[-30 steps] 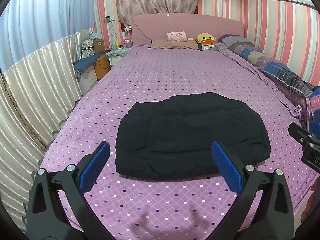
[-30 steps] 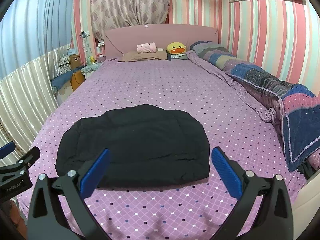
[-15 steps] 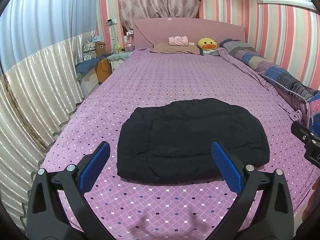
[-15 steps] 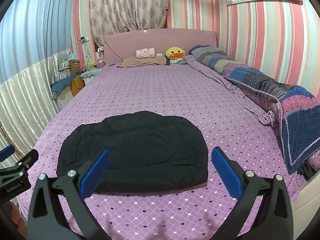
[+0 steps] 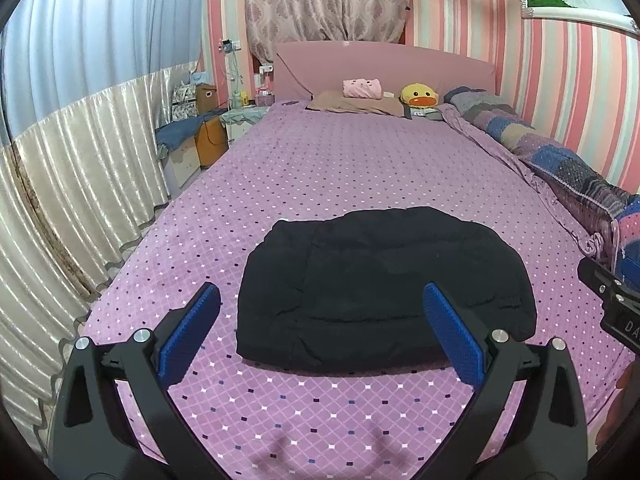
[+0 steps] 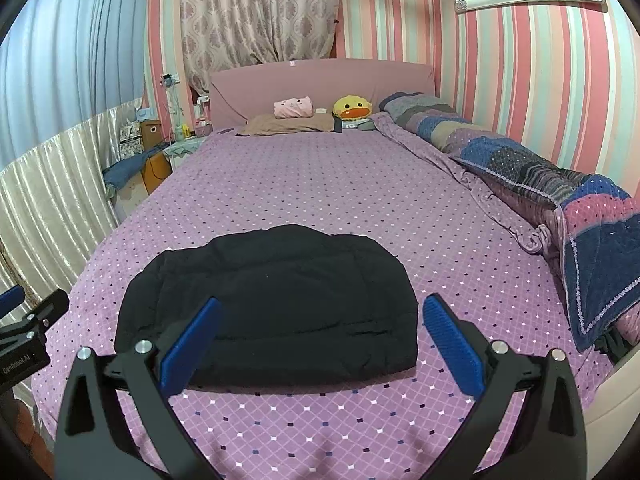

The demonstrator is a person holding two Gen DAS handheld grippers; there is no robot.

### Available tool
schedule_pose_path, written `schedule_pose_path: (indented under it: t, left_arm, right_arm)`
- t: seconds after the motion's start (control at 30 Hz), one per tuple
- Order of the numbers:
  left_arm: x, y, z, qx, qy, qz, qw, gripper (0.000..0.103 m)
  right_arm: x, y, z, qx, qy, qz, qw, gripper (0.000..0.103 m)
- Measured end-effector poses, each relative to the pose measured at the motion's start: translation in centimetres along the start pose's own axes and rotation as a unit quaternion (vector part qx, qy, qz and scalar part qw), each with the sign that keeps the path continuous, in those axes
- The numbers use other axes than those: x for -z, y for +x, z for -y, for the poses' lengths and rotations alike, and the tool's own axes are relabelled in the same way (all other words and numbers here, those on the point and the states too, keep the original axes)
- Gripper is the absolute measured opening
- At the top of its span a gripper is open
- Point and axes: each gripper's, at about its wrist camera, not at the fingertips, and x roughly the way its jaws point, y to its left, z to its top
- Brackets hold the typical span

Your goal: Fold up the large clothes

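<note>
A black padded garment (image 5: pixel 380 284) (image 6: pixel 272 304) lies folded into a compact rounded block on the purple dotted bedspread (image 5: pixel 340 168) (image 6: pixel 340 184), near the foot of the bed. My left gripper (image 5: pixel 320 332) hangs open above the bed's near edge, short of the garment, with nothing between its blue pads. My right gripper (image 6: pixel 320 340) is open too, its left pad (image 6: pixel 188 344) overlapping the garment's near edge in view, and it holds nothing. Each gripper's body shows at the edge of the other's view.
A rolled patchwork quilt (image 6: pixel 560 184) (image 5: pixel 560 160) runs along the right side by the striped wall. Pillows and a yellow duck plush (image 5: pixel 420 96) (image 6: pixel 352 107) sit at the headboard. A curtain (image 5: pixel 80 184) and a cluttered bedside stand (image 5: pixel 200 132) lie to the left.
Both grippers have drawn back and risen slightly, so the garment looks a little smaller and farther away. The garment itself has not moved.
</note>
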Motion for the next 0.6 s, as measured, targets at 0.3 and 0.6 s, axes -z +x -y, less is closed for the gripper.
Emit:
schedule_pose_path:
  t: [0.3, 0.6]
  left_arm:
    - [-0.37, -0.46, -0.19, 0.003, 0.003, 0.002, 1.0000, 0.100]
    - [-0.69, -0.58, -0.47, -0.002, 0.012, 0.009, 0.9999, 0.100]
  right_arm:
    - [-0.36, 0.00, 0.06, 0.003, -0.001, 0.001, 1.000, 0.101]
    - [-0.92, -0.03, -0.03, 0.003, -0.001, 0.005, 1.000, 0.101]
